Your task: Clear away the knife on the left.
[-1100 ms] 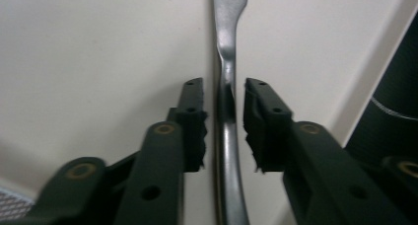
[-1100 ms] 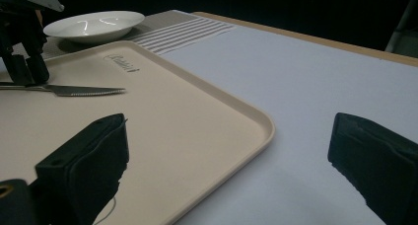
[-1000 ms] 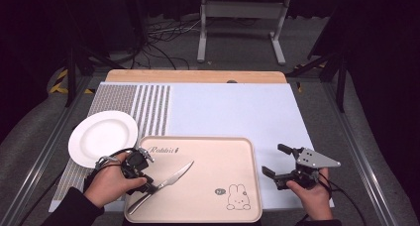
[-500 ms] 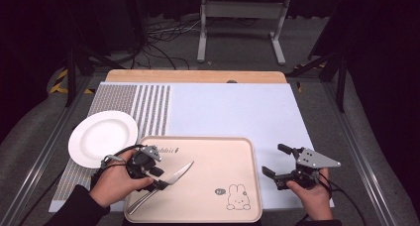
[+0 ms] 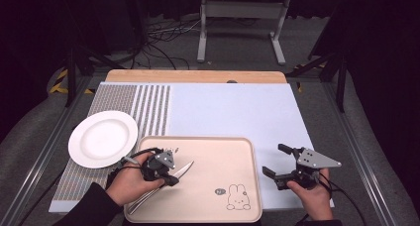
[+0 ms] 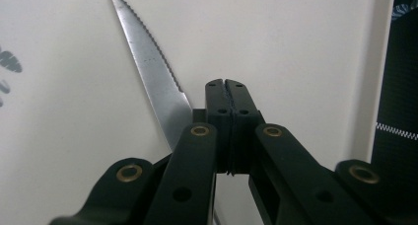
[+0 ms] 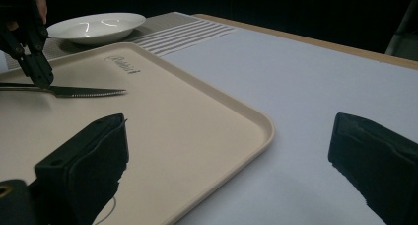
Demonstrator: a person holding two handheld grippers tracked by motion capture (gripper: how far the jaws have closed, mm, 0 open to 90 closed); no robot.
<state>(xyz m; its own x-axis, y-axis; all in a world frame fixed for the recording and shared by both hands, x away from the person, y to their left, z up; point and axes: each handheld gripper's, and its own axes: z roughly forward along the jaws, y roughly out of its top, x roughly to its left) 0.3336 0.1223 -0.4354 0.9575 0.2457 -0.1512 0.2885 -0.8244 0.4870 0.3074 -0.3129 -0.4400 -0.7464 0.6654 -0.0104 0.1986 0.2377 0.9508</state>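
The left claw (image 6: 226,84) is fully shut, its two black pads pressed face to face; the jaws have just been closing. No part of the knife (image 6: 148,62) shows between the pads. The blade runs out from beneath the claw's left jaw and slants ahead of the tips, serrated edge toward the claw. Whether the knife is caught lower down cannot be told.

Under the claw lies a beige tray (image 6: 296,47), and the knife rests flat on it. In the high view the left claw (image 5: 168,179) sits over the knife's middle, the blade (image 5: 181,170) beyond it and the handle back under the person's left hand (image 5: 129,184).

Further out, a white plate (image 5: 102,138) sits just past the tray's near-left corner, on a striped mat (image 5: 143,102).

Well to the other side, the right claw (image 5: 275,159) hovers wide open and empty above the pale counter (image 5: 237,107), just beside the tray's edge.

The knife looks stiff, light, thin and slick, and lying flat it gives little to pinch. The thicker handle is likely the best hold, taken across its narrow sides, away from the toothed edge.
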